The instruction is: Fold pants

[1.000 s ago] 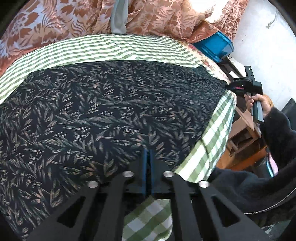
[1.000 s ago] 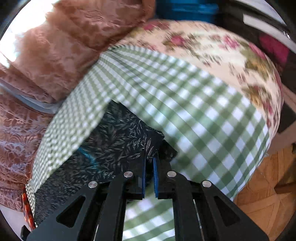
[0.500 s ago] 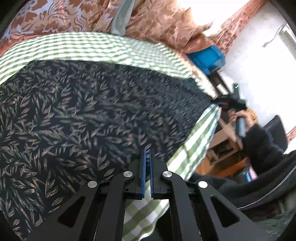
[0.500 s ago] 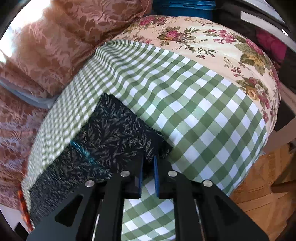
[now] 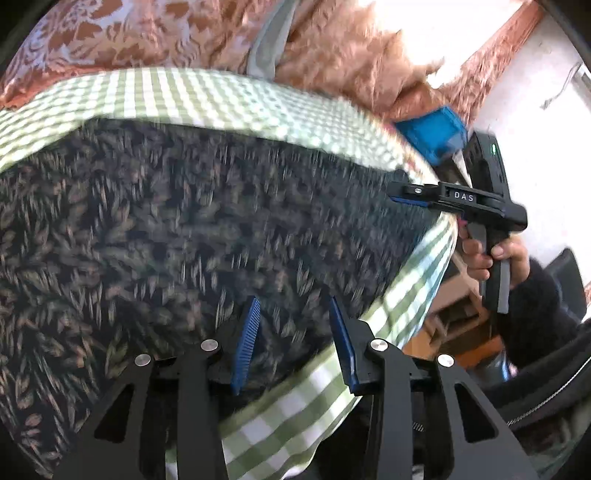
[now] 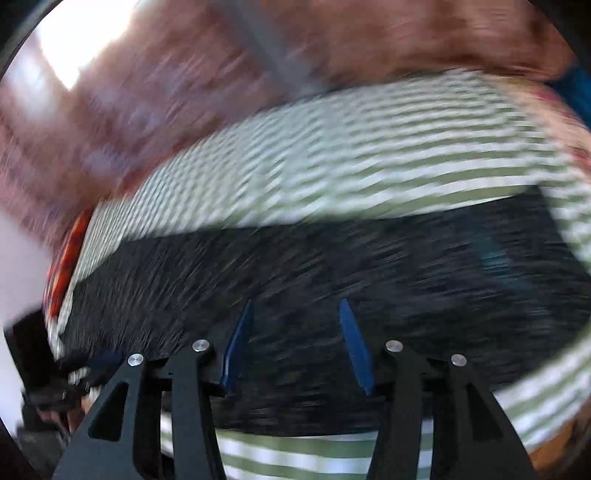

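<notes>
The dark leaf-print pants (image 5: pixel 184 229) lie spread flat on a green checked cloth (image 5: pixel 207 99). My left gripper (image 5: pixel 293 306) is open and empty above the near edge of the pants. In the left wrist view the right gripper (image 5: pixel 399 194) hovers at the pants' far right end, held by a hand. In the blurred right wrist view the pants (image 6: pixel 369 258) fill the lower middle, and my right gripper (image 6: pixel 295 308) is open and empty just above them.
The checked cloth (image 6: pixel 332 155) covers a bed with a floral sheet at its edge. Brown patterned curtains (image 5: pixel 184 33) hang behind. A blue box (image 5: pixel 432 133) stands past the bed's far right corner. A wooden floor and furniture (image 5: pixel 454 321) lie at right.
Both grippers have opened and let go of the pants. The right gripper has swung sharply, so its view now sweeps along the length of the pants. Both views are motion-blurred.
</notes>
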Demonstrator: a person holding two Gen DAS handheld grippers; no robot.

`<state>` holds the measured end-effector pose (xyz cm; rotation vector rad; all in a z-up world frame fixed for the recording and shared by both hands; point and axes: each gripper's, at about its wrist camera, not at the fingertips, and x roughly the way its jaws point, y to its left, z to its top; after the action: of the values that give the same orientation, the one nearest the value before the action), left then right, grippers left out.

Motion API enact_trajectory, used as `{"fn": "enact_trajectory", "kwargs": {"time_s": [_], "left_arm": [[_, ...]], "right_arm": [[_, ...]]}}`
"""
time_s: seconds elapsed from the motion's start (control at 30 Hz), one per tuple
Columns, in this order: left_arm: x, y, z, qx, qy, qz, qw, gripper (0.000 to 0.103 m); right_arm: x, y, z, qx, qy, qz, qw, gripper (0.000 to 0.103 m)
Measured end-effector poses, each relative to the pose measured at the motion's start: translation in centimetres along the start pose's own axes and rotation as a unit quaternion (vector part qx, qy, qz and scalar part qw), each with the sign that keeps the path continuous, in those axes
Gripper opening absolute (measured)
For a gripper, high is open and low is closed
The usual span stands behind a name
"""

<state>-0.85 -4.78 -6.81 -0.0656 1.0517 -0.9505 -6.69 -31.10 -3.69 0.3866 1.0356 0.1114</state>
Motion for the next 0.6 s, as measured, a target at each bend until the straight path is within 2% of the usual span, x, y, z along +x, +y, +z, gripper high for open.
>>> {"fn": "enact_trajectory", "kwargs": {"time_s": [0.1,0.17,0.27,0.33,0.47,0.6], "left_arm": [[-0.4,0.1,-1.7,0.010,0.005,-0.002,0.9999,0.038],[-1.2,0.8,-2.5,-0.002,-0.001,-0.016,0.9999,0.038],[-2.4,1.5,-2.7,-0.026,-0.017,-0.031,0.9990,0.038],[-3.6,2.0,-2.5,-0.044,-0.044,-0.025,0.9978,0.038],[-4.9,2.4,-2.0,-0.056,-0.077,0.020,0.9953,0.038],[-5.5,2.8,-2.0,-0.058,-0.086,0.056,0.9930,0.038]], "right_arm": [[1.4,1.4,-3.1,-0.050,0.056,-0.008,0.997,0.049],[0.5,1.7,-4.4,-0.083,0.055,-0.014,0.995,0.049],[-0.2,0.3,-4.3,-0.067,0.068,-0.003,0.995,0.048],[-0.6,0.9,-2.9,-0.075,0.062,-0.008,0.995,0.049],[-0.5,4.4,1.2,-0.100,0.025,0.050,0.993,0.050],[3.9,8.8,7.0,-0.146,0.019,0.102,0.984,0.050]]}}
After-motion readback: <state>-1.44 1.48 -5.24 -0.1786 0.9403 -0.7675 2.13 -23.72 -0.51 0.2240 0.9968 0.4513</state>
